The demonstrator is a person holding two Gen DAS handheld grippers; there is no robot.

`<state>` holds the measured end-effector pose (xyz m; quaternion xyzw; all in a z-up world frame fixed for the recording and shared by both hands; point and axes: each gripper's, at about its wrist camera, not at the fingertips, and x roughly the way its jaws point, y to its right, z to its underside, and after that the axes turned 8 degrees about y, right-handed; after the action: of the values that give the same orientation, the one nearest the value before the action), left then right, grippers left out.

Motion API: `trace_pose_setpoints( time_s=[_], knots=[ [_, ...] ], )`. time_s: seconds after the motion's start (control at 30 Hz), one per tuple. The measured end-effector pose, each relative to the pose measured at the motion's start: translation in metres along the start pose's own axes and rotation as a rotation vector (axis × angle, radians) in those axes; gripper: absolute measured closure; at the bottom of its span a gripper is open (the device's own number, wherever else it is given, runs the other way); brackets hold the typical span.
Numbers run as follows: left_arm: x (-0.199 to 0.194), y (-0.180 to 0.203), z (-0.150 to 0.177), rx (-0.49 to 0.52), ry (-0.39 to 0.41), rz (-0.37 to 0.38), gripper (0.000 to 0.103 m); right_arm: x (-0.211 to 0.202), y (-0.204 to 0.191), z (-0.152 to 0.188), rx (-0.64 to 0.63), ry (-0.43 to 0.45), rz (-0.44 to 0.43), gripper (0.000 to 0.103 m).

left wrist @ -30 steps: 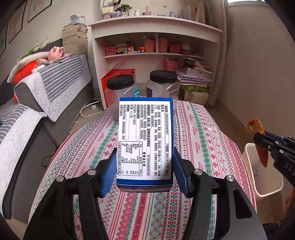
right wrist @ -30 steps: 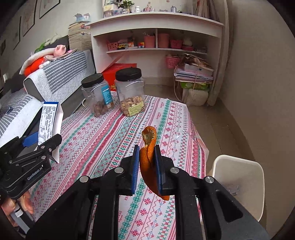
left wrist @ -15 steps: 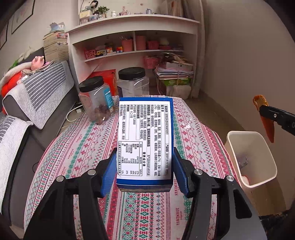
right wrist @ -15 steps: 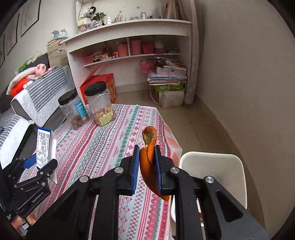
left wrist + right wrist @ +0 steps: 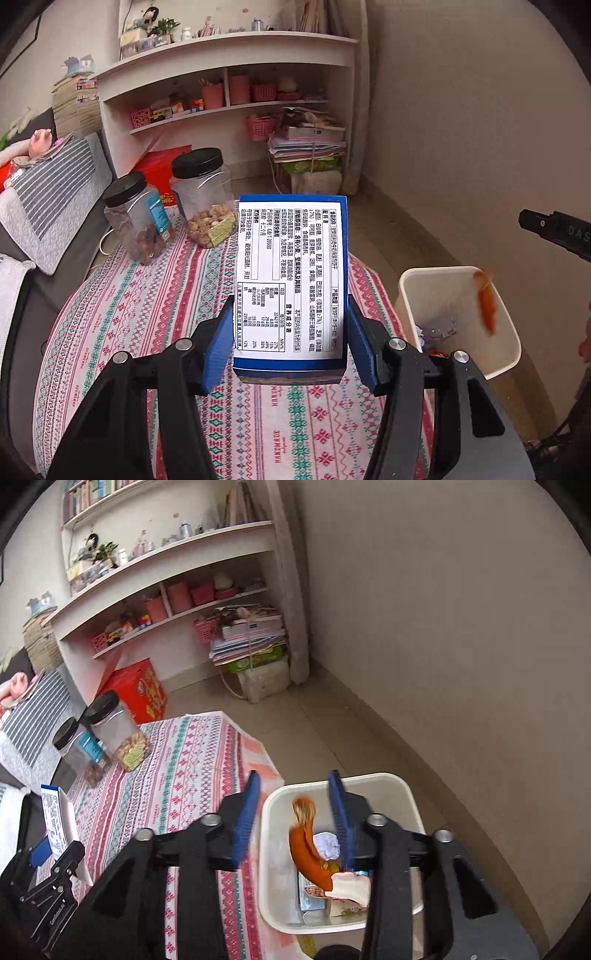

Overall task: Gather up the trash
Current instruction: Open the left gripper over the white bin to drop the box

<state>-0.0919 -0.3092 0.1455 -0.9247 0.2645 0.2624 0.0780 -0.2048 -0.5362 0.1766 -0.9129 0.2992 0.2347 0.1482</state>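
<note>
My left fingers (image 5: 291,345) hold a blue and white box (image 5: 291,280). The blue pads press on its two sides, and the box stands up straight between them with its printed label facing me. The box is over the surface (image 5: 155,306), which has a cloth with red and green stripes on it.

Past the box, on the far part of the surface, stand two clear jars with black lids. The jar with the blue label (image 5: 138,221) is off to the left of my left fingers. The jar with nuts (image 5: 205,199) is just beside it, closer to the box. Behind them is a white shelf (image 5: 229,70) full of small things.

My right fingers (image 5: 295,812) are opening. Nothing is gripped between them. The orange peel (image 5: 308,849) is below them, free of both pads, falling into the white bin (image 5: 369,781). It looks a bit blurry. The bin stands on the floor, right beside the edge of the surface and right under my right fingers. Inside the bin, under the peel, there is some white crumpled paper (image 5: 327,843) and other wrappers (image 5: 314,897).

From my left fingers, the bin is down to the right, and the peel shows as an orange streak by its far wall.
</note>
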Motion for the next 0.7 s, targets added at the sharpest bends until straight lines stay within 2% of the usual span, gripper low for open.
trace_pose_setpoints(
  time_s=[0.07, 0.17, 0.23, 0.3, 0.47, 0.6, 0.63, 0.7],
  knots=[
    [0.003, 0.014, -0.005, 0.004, -0.006, 0.024, 0.048, -0.005, 0.014, -0.004, 0.023, 0.011, 0.022, 0.041],
    [0.007, 0.038, -0.011, 0.012, -0.020, 0.066, 0.047, -0.013, 0.033, -0.008, 0.039, 0.022, 0.063, 0.024],
    [0.010, 0.056, -0.015, 0.017, -0.027, 0.095, 0.047, -0.022, 0.045, -0.010, 0.051, 0.047, 0.095, 0.020],
    [0.013, 0.078, -0.022, 0.021, -0.035, 0.135, 0.047, -0.031, 0.058, -0.011, 0.066, 0.079, 0.131, 0.012],
    [0.024, 0.137, -0.038, 0.056, -0.068, 0.228, 0.047, -0.049, 0.091, -0.015, 0.123, 0.134, 0.214, 0.007],
    [0.030, 0.164, -0.046, 0.064, -0.098, 0.257, 0.032, -0.060, 0.109, -0.018, 0.160, 0.153, 0.249, 0.007],
    [0.029, 0.165, -0.046, 0.064, -0.099, 0.257, 0.030, -0.062, 0.110, -0.019, 0.160, 0.160, 0.256, 0.007],
    [0.022, 0.162, -0.047, 0.074, -0.082, 0.245, 0.018, -0.068, 0.107, -0.021, 0.151, 0.182, 0.260, 0.007]
  ],
)
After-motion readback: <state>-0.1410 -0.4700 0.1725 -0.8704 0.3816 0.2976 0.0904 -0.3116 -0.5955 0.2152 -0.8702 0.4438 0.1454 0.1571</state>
